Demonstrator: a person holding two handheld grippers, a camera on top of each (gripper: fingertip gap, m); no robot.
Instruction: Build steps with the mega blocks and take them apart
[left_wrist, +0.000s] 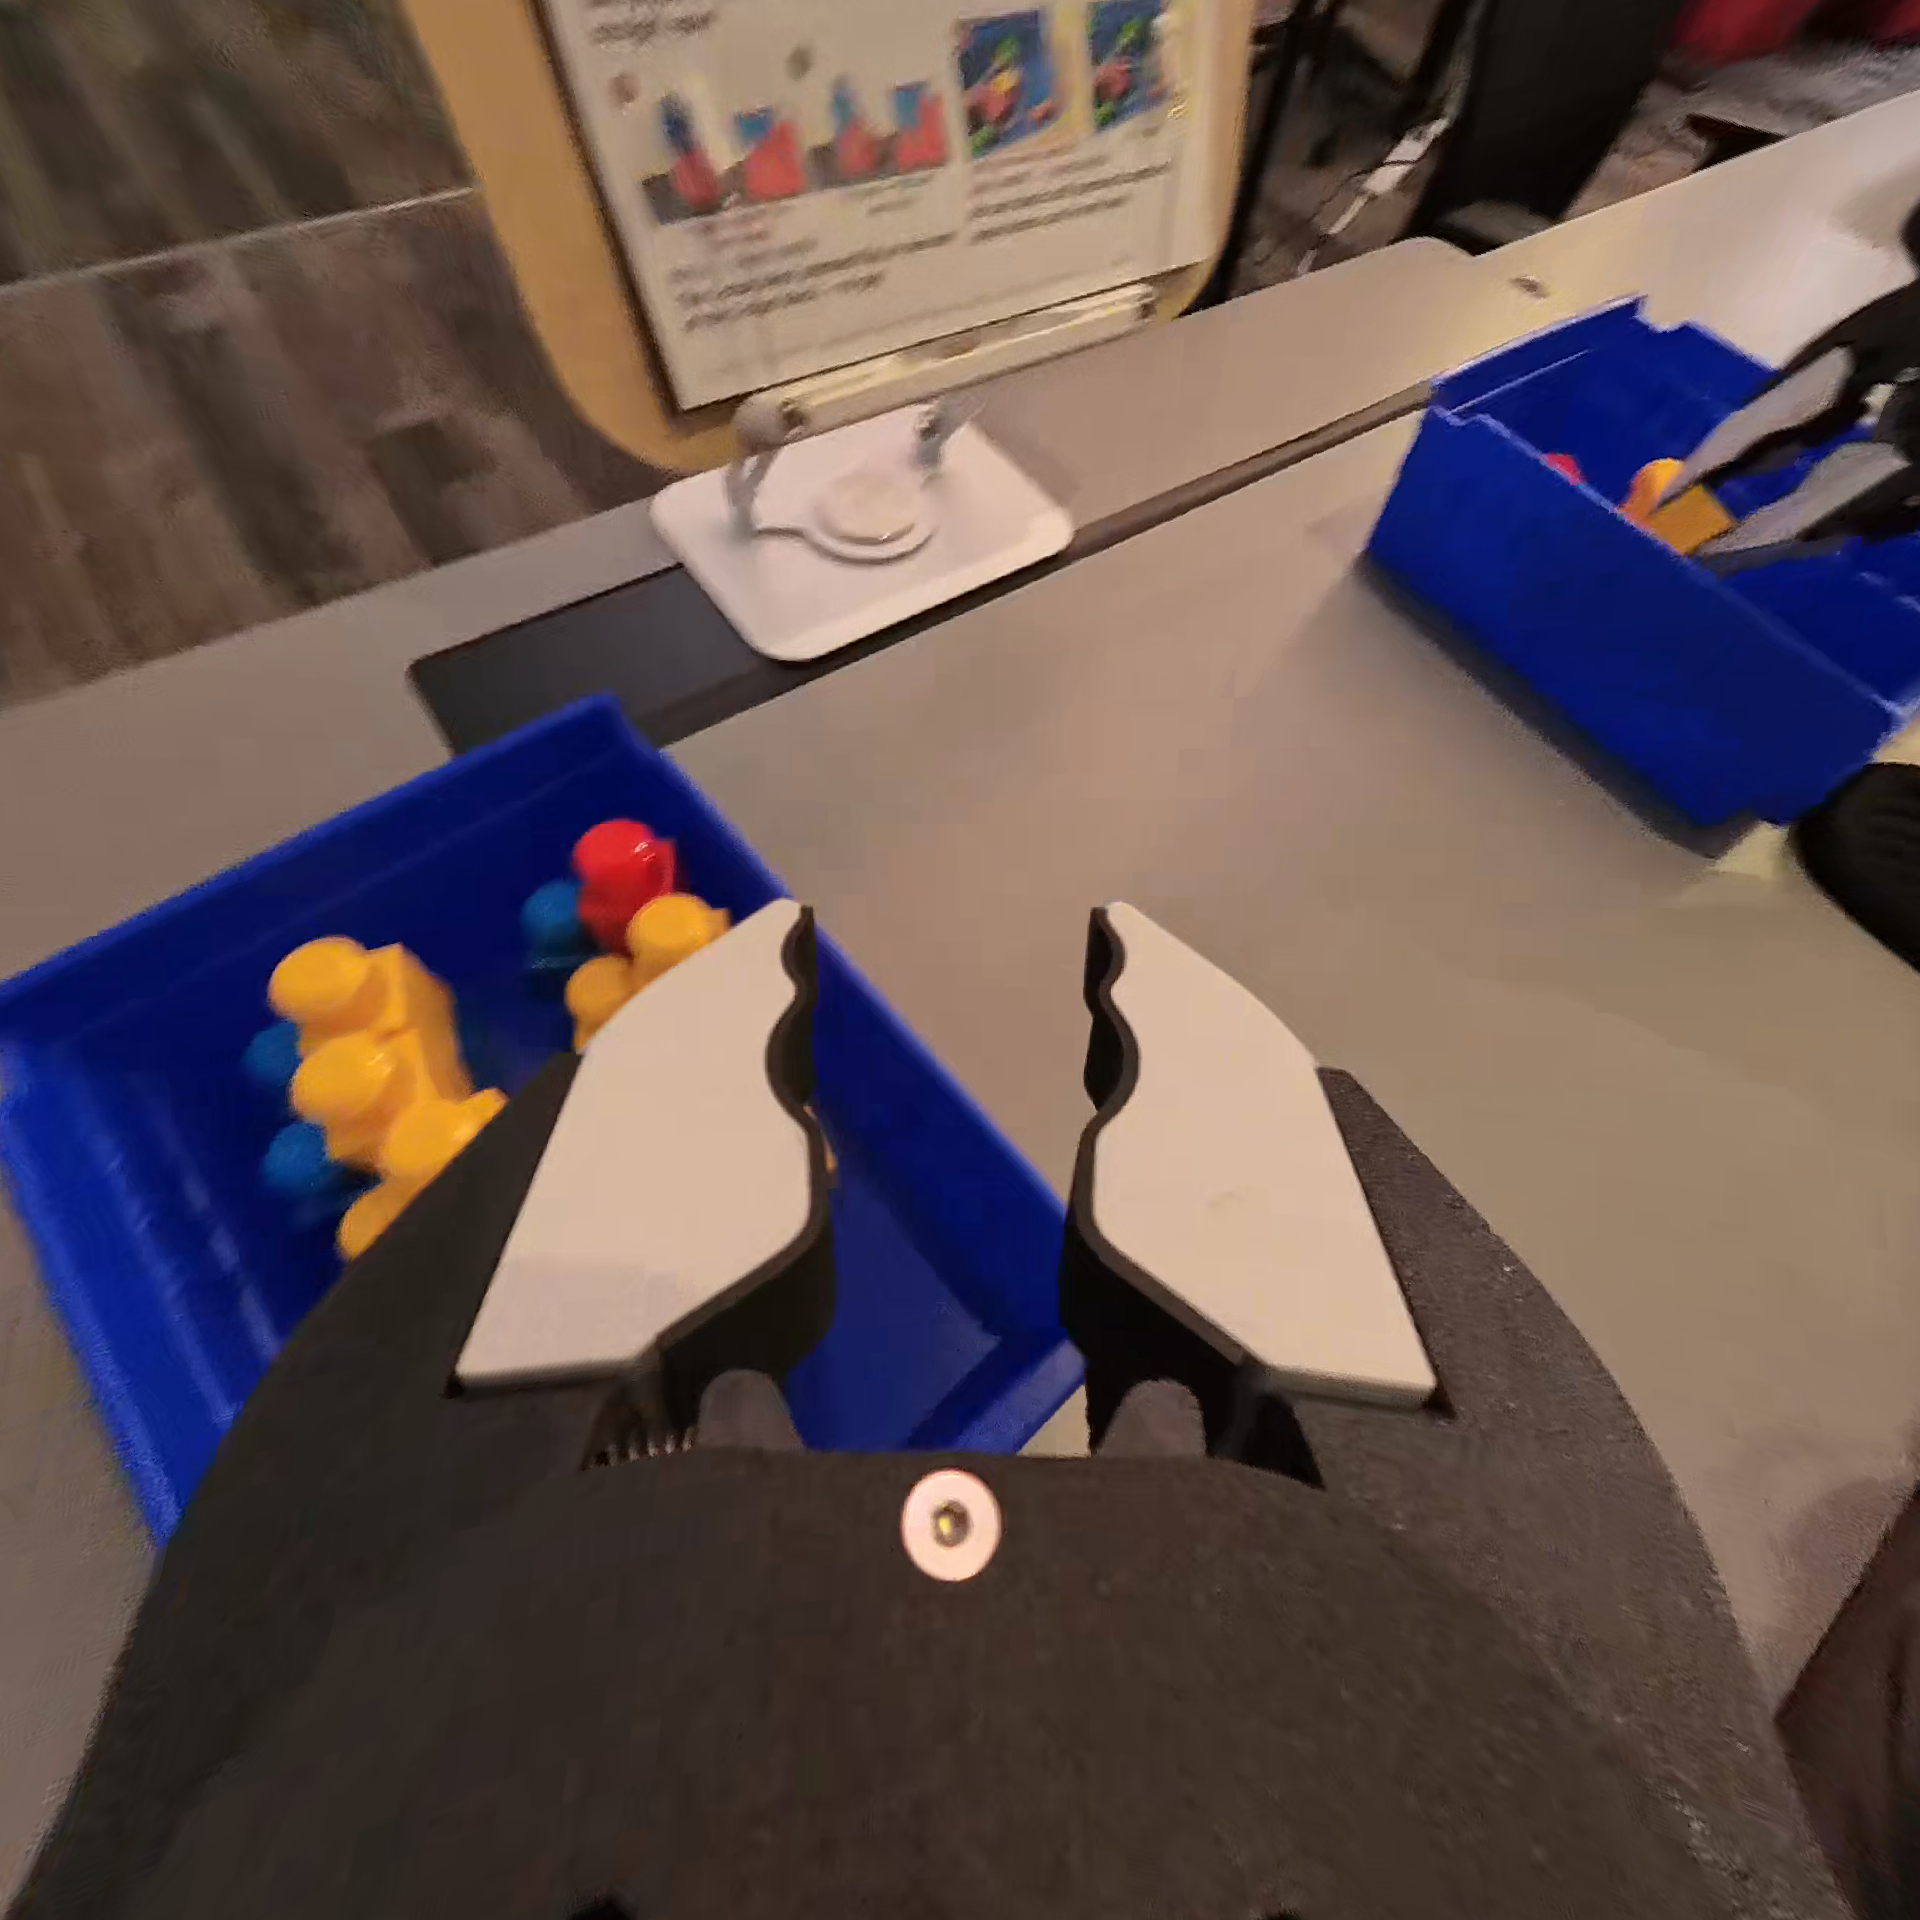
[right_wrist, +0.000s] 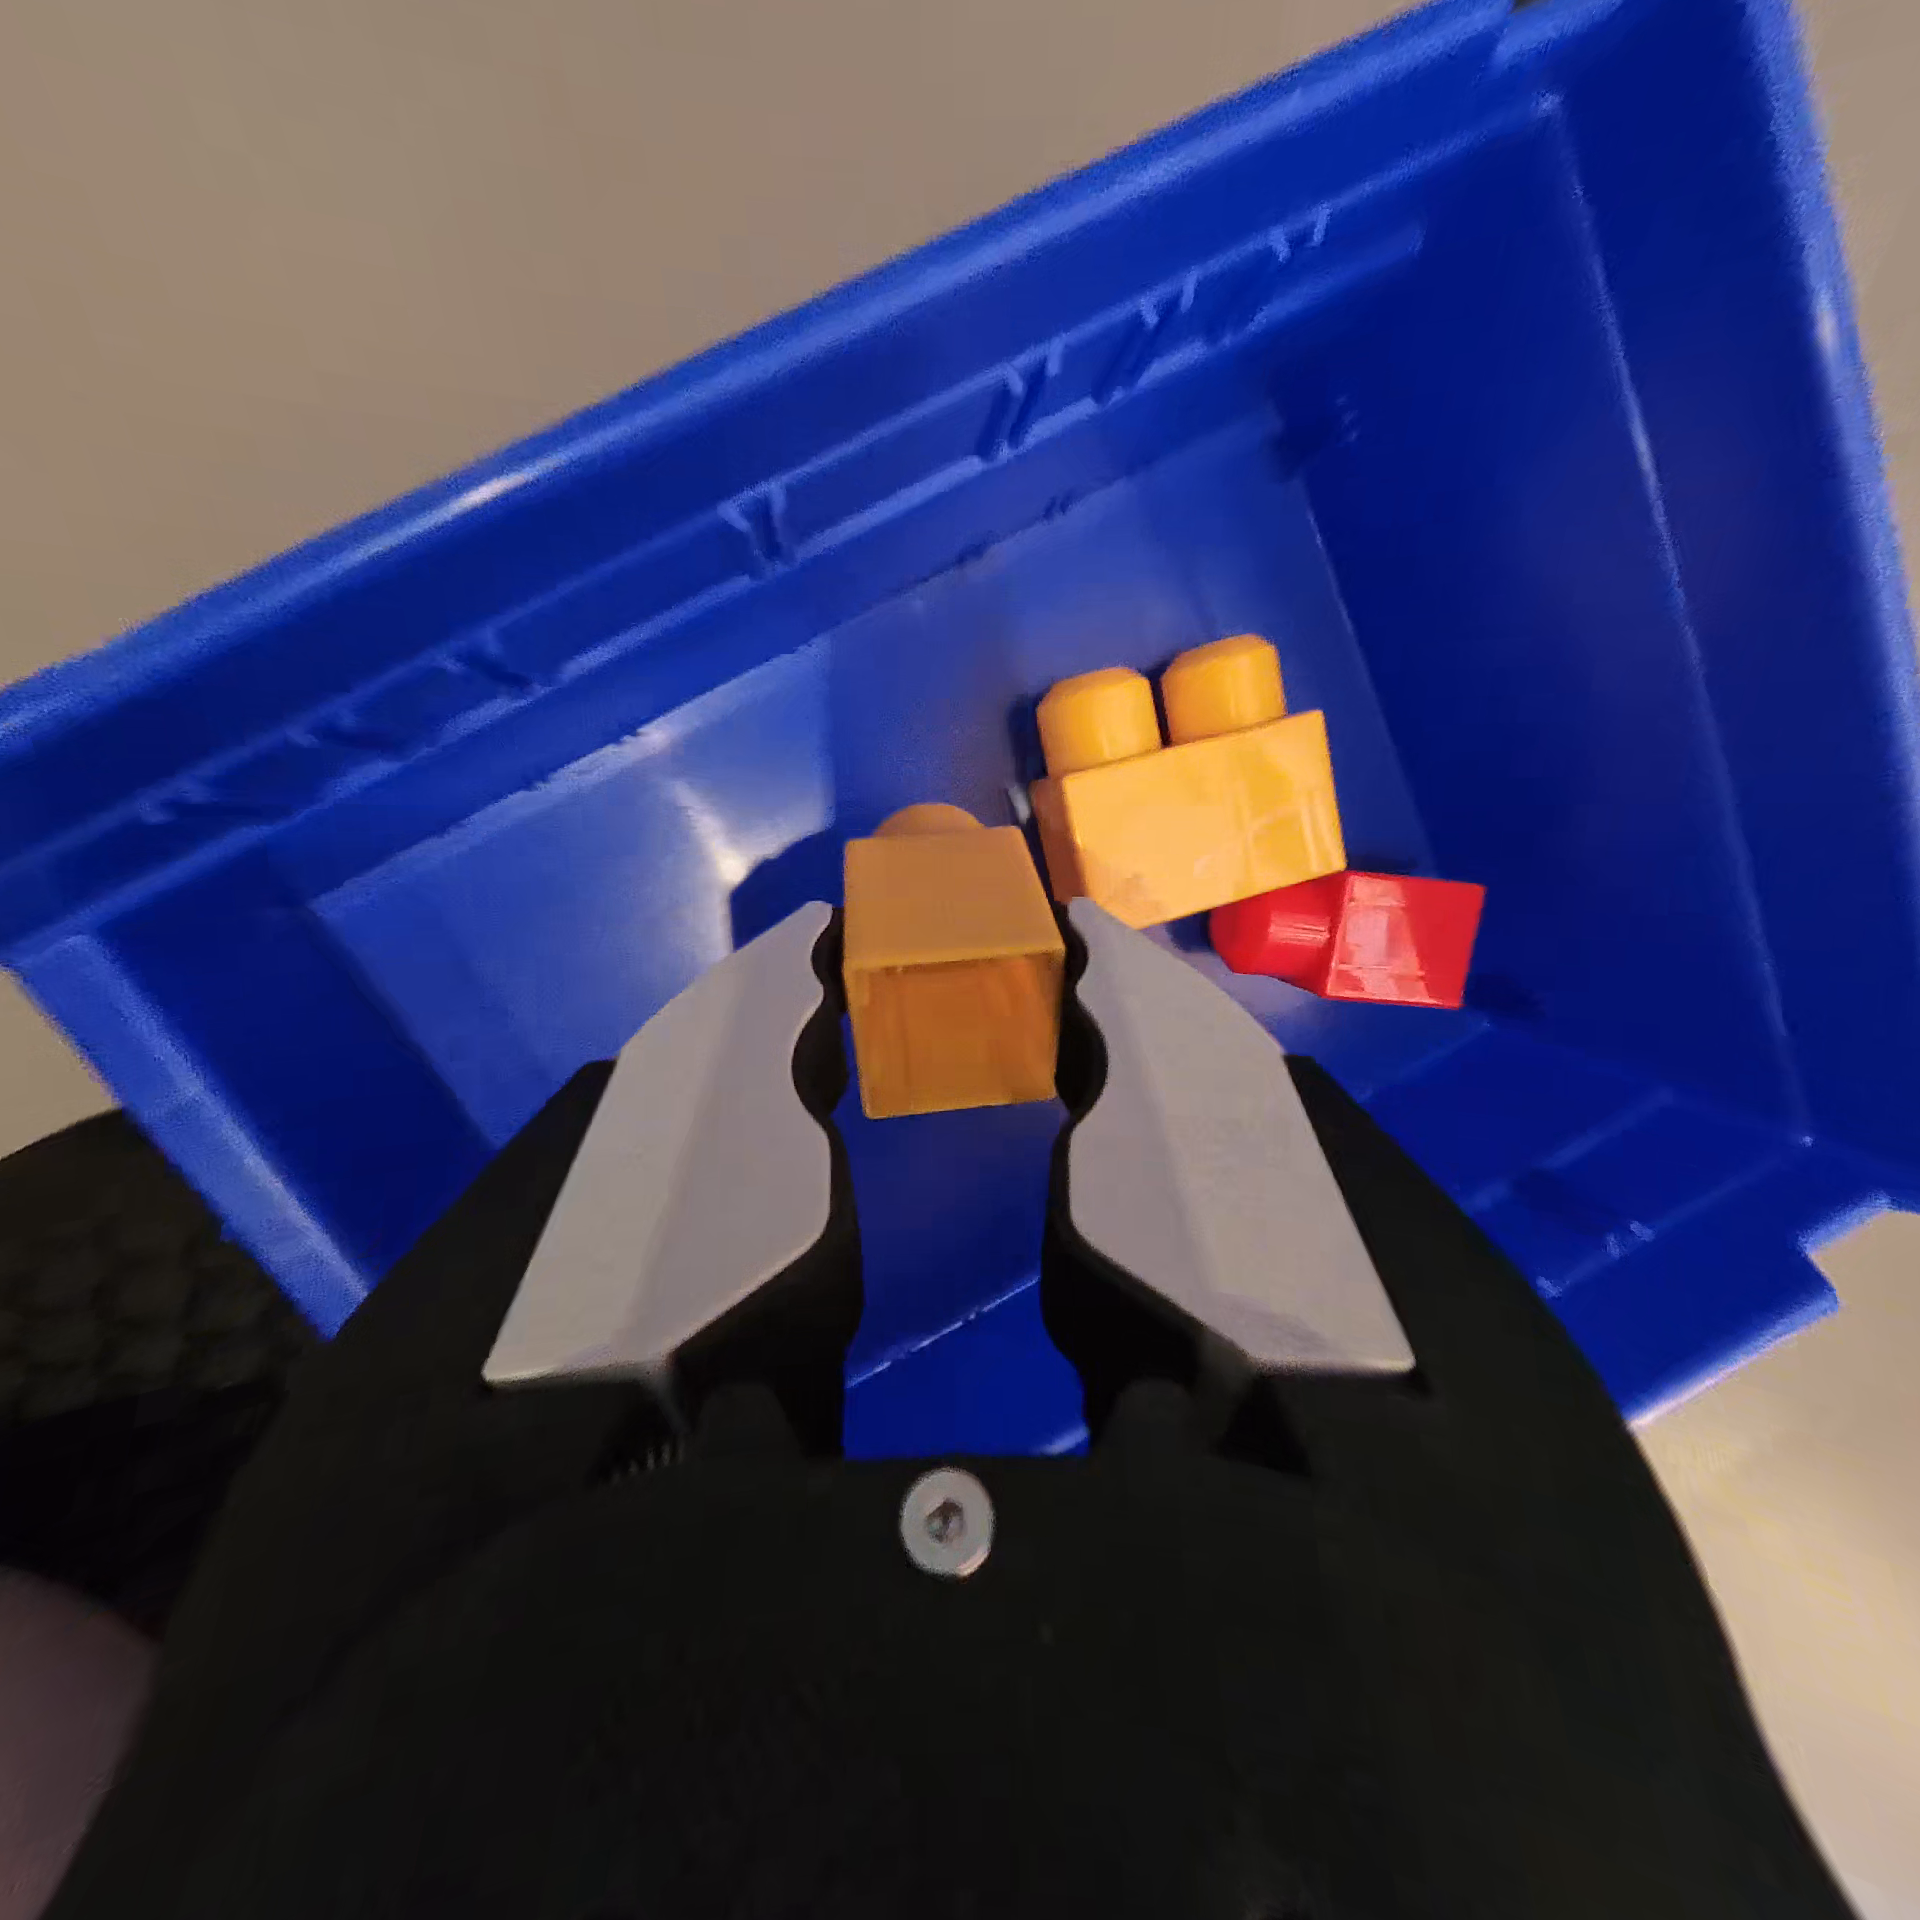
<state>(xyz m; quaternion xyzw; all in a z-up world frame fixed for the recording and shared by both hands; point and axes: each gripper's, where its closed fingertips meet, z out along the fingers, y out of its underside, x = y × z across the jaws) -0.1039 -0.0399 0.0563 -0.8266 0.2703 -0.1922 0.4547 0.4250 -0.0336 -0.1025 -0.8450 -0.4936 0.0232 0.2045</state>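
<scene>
Nothing built yet: grey tabletop between the bins holds no blocks. My right gripper is clamped on a small yellow single-stud plastic block inside the right blue plastic bin; a yellow two-stud block and a red block lie beside it. Left gripper spread, empty, above the near edge of the left blue bin, where yellow, blue and red blocks sit untouched. Whole stacking and teardown remain, I reckon.

Instruction sheet on white stand; grey table; wood floor.
</scene>
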